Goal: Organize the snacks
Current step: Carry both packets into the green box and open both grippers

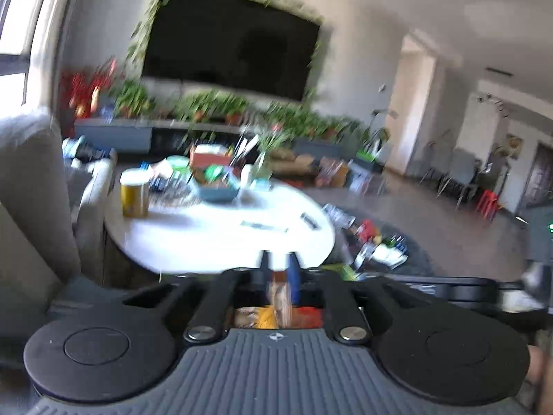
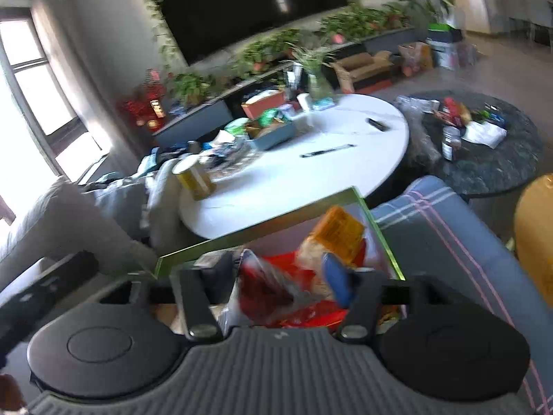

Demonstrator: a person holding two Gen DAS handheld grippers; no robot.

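Both views are blurred. My left gripper (image 1: 279,271) is shut on a thin snack packet (image 1: 278,294), held edge-on between the fingers, in front of the white oval table (image 1: 221,238). My right gripper (image 2: 287,273) reaches into a green-rimmed clear box (image 2: 376,228) of snacks. Its fingers stand on either side of a red and clear snack bag (image 2: 266,287); whether they clamp it I cannot tell. An orange packet (image 2: 340,233) stands in the box behind.
On the white table (image 2: 311,180) stand a yellow can (image 1: 134,193), a blue basket of snacks (image 1: 216,186), a plant and pens. A dark round table (image 2: 490,162) with more packets is to the right. A grey sofa (image 1: 27,207) is left, a plaid cushion (image 2: 449,235) right.
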